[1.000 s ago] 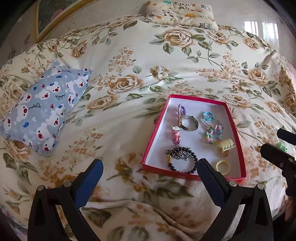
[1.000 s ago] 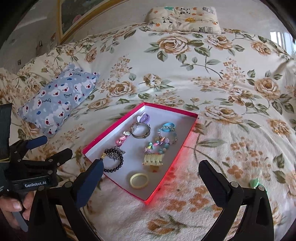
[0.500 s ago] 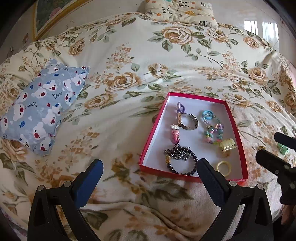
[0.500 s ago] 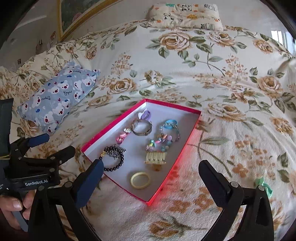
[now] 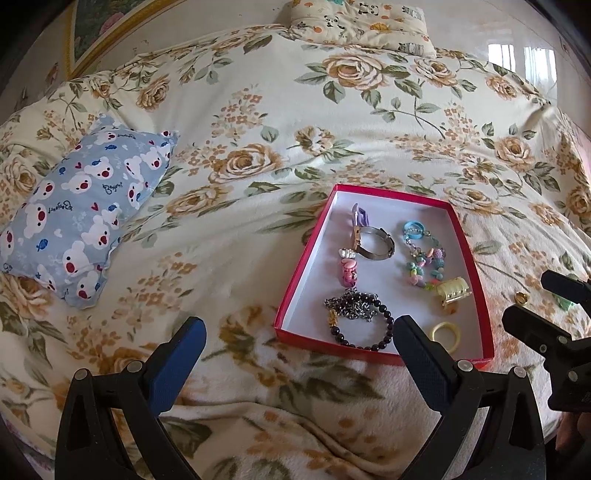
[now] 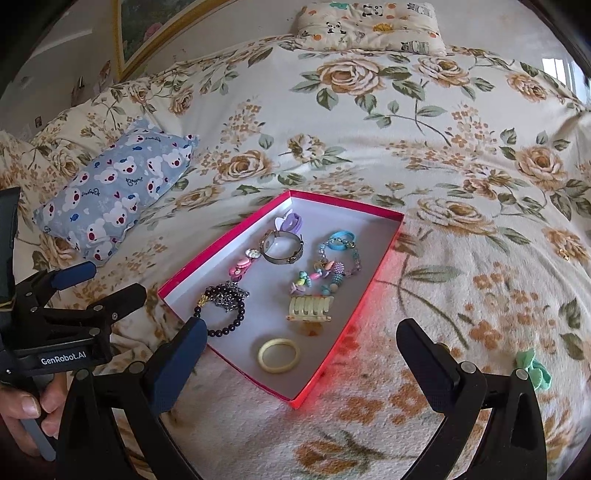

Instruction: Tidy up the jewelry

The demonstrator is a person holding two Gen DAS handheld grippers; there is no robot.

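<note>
Red cardboard walls frame the shallow white-lined box that lies on the floral cream blanket, ahead of both our tongs. Our left gripper hovers with its fingers spread wide and holding nothing; the box's near rim sits just beyond its right fingertip. Our right gripper is likewise spread wide and empty, with the box's near corner between its two fingers.

Inside the box, nearest the tongs, we see a pale yellow plastic ring and a black beaded bracelet with a silver chain bunched on it. Just beyond the ring lies a cream comb-style hair claw. Farther out are a multicoloured bead bracelet, a silver metal bangle watch, a pink charm strand and a lilac hair clip at the far end.

Outside the box, to the right of our right gripper's right finger, a mint green bow rests on the blanket. In the left wrist view a small gold ring lies on the blanket just beside the other gripper's black fingers. Far to the left of both tongs sits a blue bear-print pillow, and a panda-print cushion lies at the far edge of the bed.
</note>
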